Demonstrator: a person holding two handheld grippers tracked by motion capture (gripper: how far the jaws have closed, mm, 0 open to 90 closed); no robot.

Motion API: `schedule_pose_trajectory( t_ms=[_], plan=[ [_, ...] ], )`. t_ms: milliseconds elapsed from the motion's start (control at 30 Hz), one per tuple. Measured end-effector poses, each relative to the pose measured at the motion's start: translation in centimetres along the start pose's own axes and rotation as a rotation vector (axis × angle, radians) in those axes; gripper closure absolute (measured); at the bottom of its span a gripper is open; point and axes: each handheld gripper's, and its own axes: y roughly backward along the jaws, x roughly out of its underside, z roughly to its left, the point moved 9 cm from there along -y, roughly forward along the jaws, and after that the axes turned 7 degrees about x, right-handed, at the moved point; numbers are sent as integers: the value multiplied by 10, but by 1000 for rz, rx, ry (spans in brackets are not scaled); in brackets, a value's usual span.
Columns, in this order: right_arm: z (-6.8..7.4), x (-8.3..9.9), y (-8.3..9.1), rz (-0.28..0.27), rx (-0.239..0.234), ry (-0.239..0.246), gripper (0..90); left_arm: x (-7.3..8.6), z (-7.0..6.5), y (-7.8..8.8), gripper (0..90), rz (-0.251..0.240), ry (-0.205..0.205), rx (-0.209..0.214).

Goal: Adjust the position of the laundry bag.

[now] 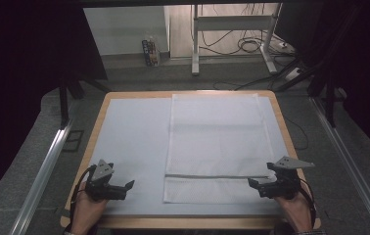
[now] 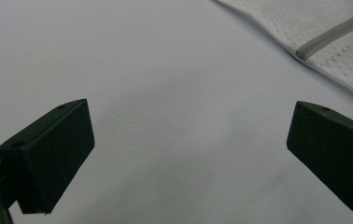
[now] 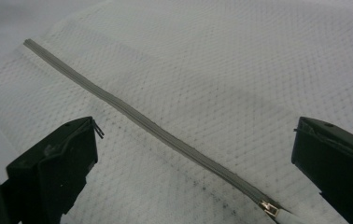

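Note:
A white mesh bag (image 1: 217, 142) lies flat on the right half of the pale sheet (image 1: 134, 132) that covers the table. A grey zipper (image 1: 212, 176) crosses the bag near its front end. My left gripper (image 1: 128, 188) rests at the front left, open, its jaws wide apart over bare sheet (image 2: 165, 70), with the bag's corner (image 2: 282, 11) and the zipper end (image 2: 333, 32) off to the upper right. My right gripper (image 1: 254, 187) is open at the bag's front right edge. Its jaws straddle the mesh (image 3: 240, 70) and the zipper (image 3: 132, 114), and the metal pull (image 3: 268, 206) lies near the right jaw.
The wooden table edge (image 1: 100, 115) frames the sheet. Metal rails run along the floor at left (image 1: 41, 176) and right (image 1: 354, 166). Behind the table stand a desk frame (image 1: 232, 24) with cables and a small carton (image 1: 150, 51).

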Motion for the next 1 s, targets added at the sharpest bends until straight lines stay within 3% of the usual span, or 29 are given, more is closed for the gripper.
schedule_pose_trajectory(
  t_ms=[333, 600, 767, 833, 1000],
  plan=[
    [4, 1, -2, 13, -6, 26, 4, 3, 0, -2, 13, 16, 5, 10],
    [3, 3, -5, 20, 1, 35, 2, 5, -2, -5, 34, 50, -13, 9],
    [4, 2, -5, 8, 11, 46, 5, 4, -4, -6, 36, 45, -1, 23],
    [3, 0, -5, -1, 21, 45, 9, 3, -3, -8, 26, 55, 5, 9],
    [0, -1, -4, -4, 38, 36, 14, 0, -3, -10, 18, 39, 44, 37]
  ],
)
